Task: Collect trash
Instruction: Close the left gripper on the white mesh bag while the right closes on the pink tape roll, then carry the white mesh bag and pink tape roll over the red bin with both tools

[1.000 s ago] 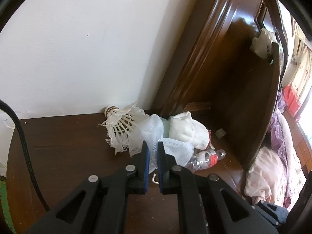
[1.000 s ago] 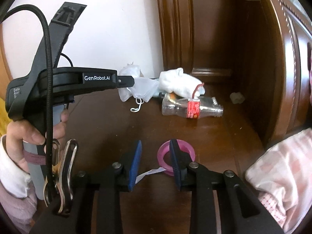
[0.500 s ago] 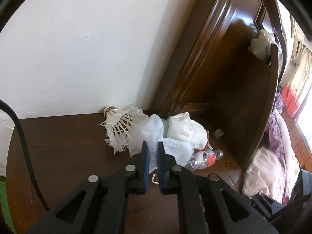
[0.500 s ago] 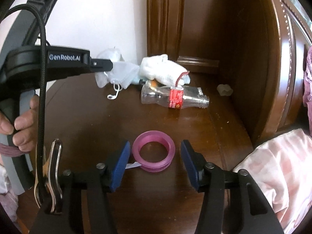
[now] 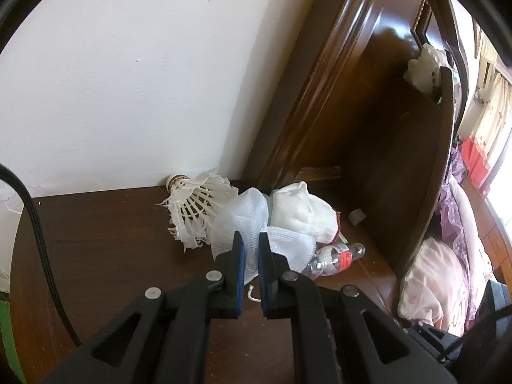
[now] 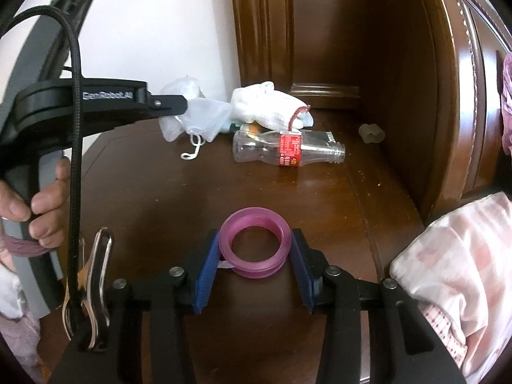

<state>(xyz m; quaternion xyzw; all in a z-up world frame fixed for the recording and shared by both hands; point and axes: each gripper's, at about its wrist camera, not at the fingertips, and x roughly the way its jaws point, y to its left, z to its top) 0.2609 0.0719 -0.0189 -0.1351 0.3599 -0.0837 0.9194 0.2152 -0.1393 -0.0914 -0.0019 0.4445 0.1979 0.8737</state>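
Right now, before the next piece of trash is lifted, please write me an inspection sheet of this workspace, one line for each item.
Surface: dark wooden tabletop, crumbs near its right edge.
Job's things: pink tape ring; empty plastic bottle lying on its side; white mesh bag; worn shuttlecock.
Clutter: white cloth glove; small pale lump by the headboard.
Grippers: left hand-held gripper shut on the white mesh bag; right hand-held gripper closing around the pink tape ring, pads at its sides.
Cables: black cable along the left hand-held gripper's handle.
Surroundings: white wall; wooden headboard; pink bedding.
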